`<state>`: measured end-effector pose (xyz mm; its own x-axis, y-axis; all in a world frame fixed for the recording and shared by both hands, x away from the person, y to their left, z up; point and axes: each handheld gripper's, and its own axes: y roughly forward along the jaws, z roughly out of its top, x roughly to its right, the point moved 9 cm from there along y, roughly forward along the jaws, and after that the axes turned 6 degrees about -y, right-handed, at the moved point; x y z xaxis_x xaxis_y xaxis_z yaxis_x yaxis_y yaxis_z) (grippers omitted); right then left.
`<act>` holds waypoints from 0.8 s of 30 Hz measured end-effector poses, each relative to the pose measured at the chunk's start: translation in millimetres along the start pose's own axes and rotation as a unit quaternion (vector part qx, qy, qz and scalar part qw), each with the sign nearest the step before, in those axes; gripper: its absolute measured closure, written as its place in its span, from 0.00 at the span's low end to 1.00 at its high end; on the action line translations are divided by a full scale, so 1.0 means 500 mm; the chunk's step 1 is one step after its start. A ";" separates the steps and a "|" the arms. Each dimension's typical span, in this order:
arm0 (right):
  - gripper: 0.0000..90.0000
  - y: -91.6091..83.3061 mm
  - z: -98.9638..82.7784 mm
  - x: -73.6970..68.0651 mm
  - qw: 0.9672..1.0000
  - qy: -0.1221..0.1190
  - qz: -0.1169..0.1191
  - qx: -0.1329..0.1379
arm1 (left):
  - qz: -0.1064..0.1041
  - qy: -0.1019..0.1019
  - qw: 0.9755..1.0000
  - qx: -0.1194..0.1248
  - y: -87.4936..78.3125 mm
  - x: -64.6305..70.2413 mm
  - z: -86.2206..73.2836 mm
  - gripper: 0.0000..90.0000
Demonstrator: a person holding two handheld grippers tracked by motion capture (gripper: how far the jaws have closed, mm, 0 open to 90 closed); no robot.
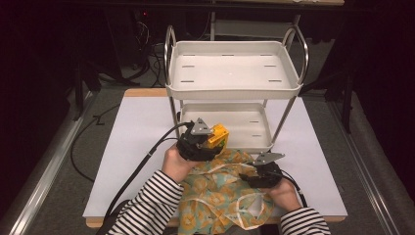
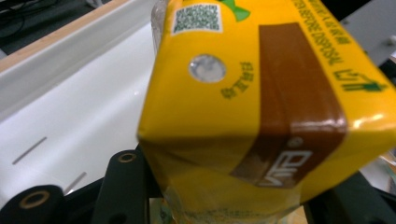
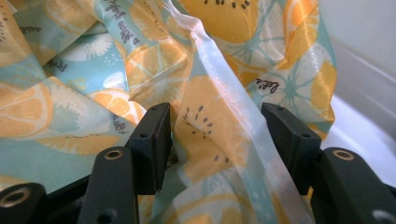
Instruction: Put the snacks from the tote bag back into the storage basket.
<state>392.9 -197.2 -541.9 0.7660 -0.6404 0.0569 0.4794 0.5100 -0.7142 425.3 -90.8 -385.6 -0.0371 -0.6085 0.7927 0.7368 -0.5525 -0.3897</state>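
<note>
Left gripper view: carton (image 2: 252, 93) between jaws

- A flat white rectangular tabletop (image 1: 137, 147) with a light wooden edge is carrying everything here.
- A white two-tier plastic trolley (image 1: 234, 73) with curved metal handles is standing on the far half of the tabletop, its lower tray (image 1: 254, 128) sitting just above the surface.
- A crumpled glossy bag (image 1: 220, 193), pale blue printed with orange citrus slices and trimmed with a cream strap, is lying on the near edge, touching the front rim of the lower tray.
</note>
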 end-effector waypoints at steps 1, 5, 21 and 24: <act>0.50 0.000 0.000 0.000 1.000 0.000 0.000 0.000 | 0.000 -0.003 1.000 0.001 0.002 0.001 0.003 0.56; 0.50 0.000 0.000 0.000 1.000 0.000 0.000 -0.001 | 0.002 -0.011 1.000 0.001 0.009 0.003 0.009 0.56; 0.50 0.000 0.000 -0.001 1.000 0.002 -0.001 -0.003 | 0.006 -0.019 1.000 0.021 0.042 0.000 0.030 0.56; 0.50 0.000 0.000 -0.001 1.000 0.001 0.001 -0.001 | 0.009 -0.024 0.999 0.025 0.051 -0.001 0.036 0.56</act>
<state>392.6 -196.9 -541.7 0.7654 -0.6413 0.0538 0.4775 0.5099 -0.7156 456.2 -94.1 -387.5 0.0087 -0.5890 0.8081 0.7705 -0.5112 -0.3809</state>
